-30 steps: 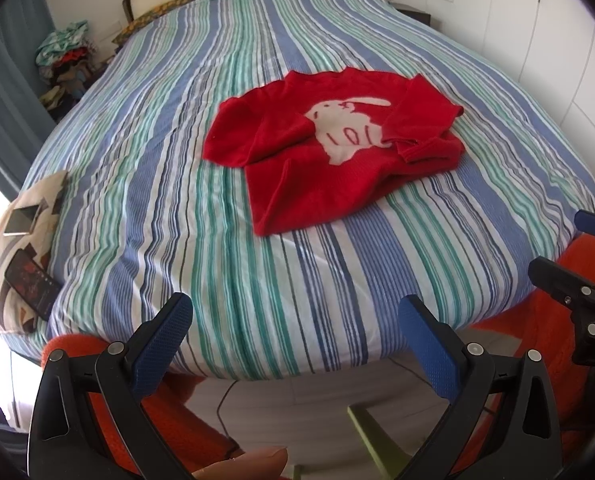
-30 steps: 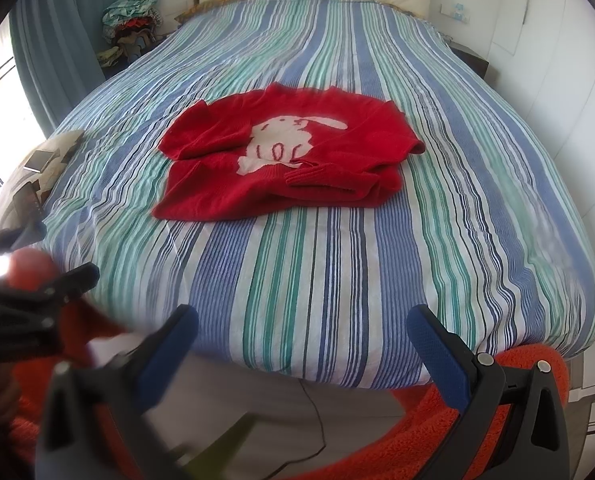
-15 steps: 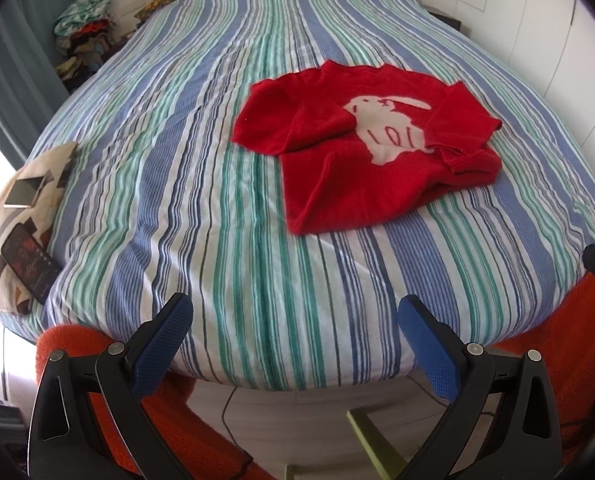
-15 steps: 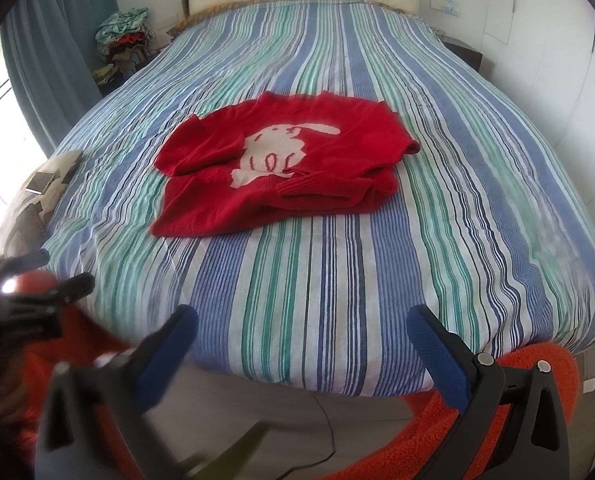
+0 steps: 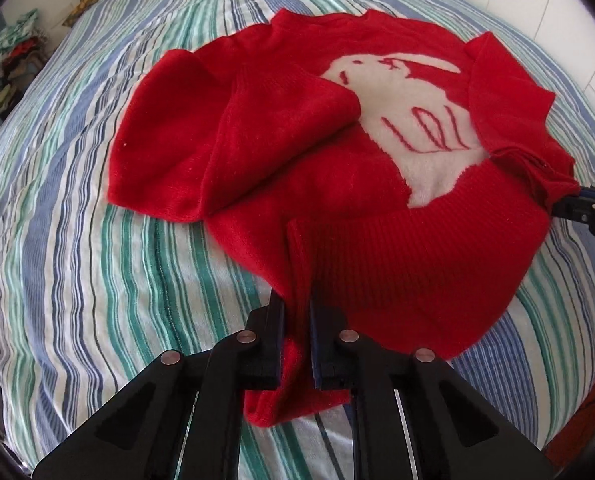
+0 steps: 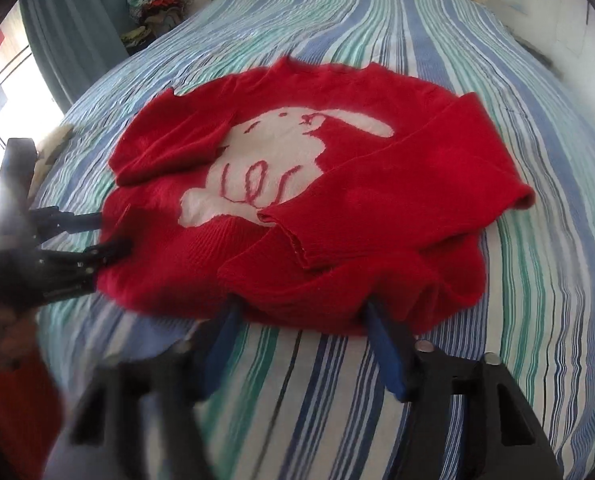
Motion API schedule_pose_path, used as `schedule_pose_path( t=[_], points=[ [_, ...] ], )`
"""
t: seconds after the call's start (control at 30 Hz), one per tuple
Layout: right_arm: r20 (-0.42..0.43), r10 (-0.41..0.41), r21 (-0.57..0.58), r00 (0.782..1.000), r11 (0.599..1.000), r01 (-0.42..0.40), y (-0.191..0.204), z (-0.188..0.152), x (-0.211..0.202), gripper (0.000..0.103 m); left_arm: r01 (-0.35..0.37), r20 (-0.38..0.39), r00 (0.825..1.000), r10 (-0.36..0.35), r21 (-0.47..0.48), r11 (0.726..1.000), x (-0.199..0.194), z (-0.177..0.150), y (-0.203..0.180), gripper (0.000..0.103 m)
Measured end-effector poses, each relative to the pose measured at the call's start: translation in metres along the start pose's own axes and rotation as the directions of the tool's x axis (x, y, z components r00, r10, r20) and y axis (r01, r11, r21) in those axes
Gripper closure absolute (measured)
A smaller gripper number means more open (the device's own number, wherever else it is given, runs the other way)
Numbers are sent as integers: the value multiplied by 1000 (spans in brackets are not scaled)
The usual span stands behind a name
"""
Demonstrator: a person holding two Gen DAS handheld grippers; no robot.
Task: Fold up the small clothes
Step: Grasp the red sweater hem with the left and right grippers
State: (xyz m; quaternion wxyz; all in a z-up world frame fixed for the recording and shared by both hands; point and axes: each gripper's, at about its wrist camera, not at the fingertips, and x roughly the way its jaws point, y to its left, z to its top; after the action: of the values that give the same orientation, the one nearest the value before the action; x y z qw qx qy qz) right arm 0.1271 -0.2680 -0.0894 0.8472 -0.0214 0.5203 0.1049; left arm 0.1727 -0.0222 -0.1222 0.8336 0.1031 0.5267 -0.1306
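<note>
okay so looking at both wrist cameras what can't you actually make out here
- Right wrist view: right gripper is motion-blurred, jaws closing at the red sweater's hem; contact unclear.
- Left wrist view: left gripper pinches the hem; the layers caught are hidden.
- Both views: bed edges are cut off.

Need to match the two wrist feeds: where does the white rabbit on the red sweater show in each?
Left wrist: white rabbit upper right of centre, on the red sweater.
Right wrist: rabbit just left of centre, above midline.
Shared landmark: pile of clothes, upper left.
</note>
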Motion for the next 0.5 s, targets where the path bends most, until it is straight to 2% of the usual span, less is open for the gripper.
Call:
schedule_pose_path(
  t=[0.03, 0.13, 0.23, 0.27, 0.3, 0.33, 0.37, 0.4, 0.43, 0.47, 0.5],
  points=[
    [-17, -8, -7, 1000, 1000, 8, -5, 0, 6, 92, 31, 39, 999, -31, 3, 1000, -15, -4, 2, 96],
    [17, 77, 43, 997, 996, -78, -22, -12, -27, 92, 124, 128, 983, -131, 60, 990, -66, -27, 13, 97],
    [26, 149, 43, 988, 988, -150, -33, -43, -77, 92, 191, 114, 971, -212, 173, 966, -100, -61, 16, 99],
    [15, 159, 34, 987, 987, -159, -36, -56, -89, 92, 189, 78, 974, -212, 230, 955, -102, -72, 13, 94],
    [-1, 151, 25, 989, 988, -151, -39, -70, -97, 91, 164, 43, 982, -183, 281, 946, -98, -84, 10, 91],
    [-19, 135, 24, 991, 991, -134, -43, -82, -100, 90, 113, 13, 992, -123, 312, 943, -91, -96, 7, 83],
    [-44, 109, 30, 993, 994, -108, -46, -93, -98, 87, 58, -20, 998, -55, 317, 946, -81, -104, 9, 73],
    [-85, 86, 38, 993, 996, -83, -51, -105, -92, 83, 26, -52, 999, -11, 299, 954, -75, -112, 13, 68],
    [-129, 73, 57, 989, 996, -66, -57, -115, -85, 78, 29, -78, 997, -9, 253, 967, -72, -116, 23, 68],
    [-164, 72, 94, 984, 994, -57, -64, -125, -82, 78, 58, -88, 995, -42, 183, 981, -74, -119, 34, 67],
    [-177, 79, 141, 981, 988, -55, -71, -131, -81, 78, 98, -83, 992, -90, 98, 990, -79, -120, 46, 60]
  ],
)
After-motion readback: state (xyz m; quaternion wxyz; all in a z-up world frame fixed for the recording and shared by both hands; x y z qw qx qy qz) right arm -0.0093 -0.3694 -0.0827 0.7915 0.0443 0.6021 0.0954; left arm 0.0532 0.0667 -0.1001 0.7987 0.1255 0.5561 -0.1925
